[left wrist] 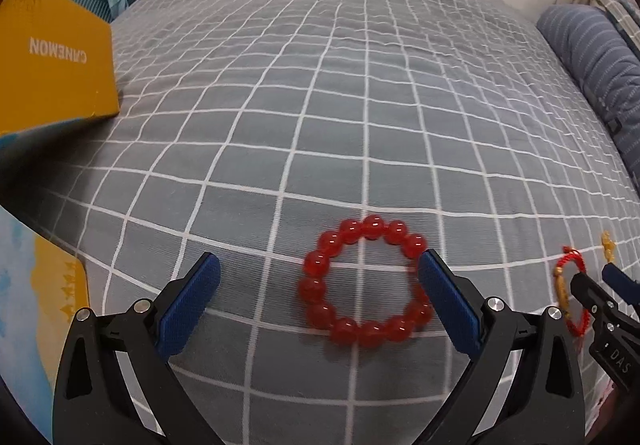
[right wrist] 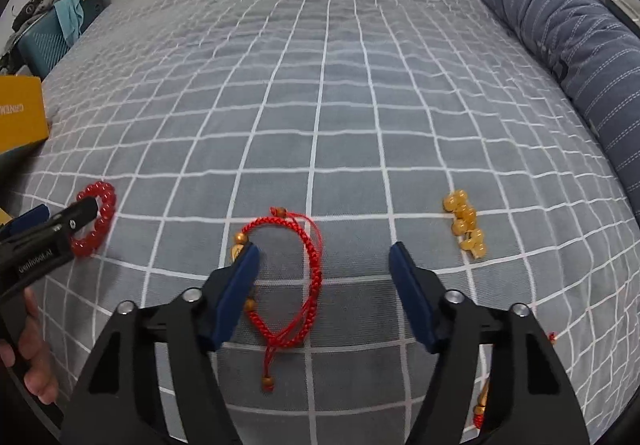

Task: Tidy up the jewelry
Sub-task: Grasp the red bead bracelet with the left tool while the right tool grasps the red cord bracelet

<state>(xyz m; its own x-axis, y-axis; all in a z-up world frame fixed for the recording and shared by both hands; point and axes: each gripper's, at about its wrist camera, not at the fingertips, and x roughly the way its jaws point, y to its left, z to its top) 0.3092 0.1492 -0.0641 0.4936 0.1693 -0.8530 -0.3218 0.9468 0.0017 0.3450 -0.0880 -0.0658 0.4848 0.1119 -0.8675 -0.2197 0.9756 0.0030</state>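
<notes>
A red bead bracelet (left wrist: 366, 283) lies on the grey checked bedspread (left wrist: 320, 85). My left gripper (left wrist: 320, 269) is open just above it, its right finger over the ring's right side; it shows at the left of the right wrist view (right wrist: 86, 215) next to the beads (right wrist: 100, 221). A red braided cord bracelet (right wrist: 296, 277) with gold beads lies between the fingers of my open right gripper (right wrist: 324, 257); it also shows in the left wrist view (left wrist: 572, 289). A yellow bead bracelet (right wrist: 466, 223) lies bunched to the right.
A yellow box (left wrist: 48, 57) marked CINEMON stands at the left on the bed. A blue striped bolster (right wrist: 580, 45) runs along the right side. A teal crate with clothes (right wrist: 48, 33) sits at the far left. A small red-gold piece (right wrist: 480, 405) lies at the lower right.
</notes>
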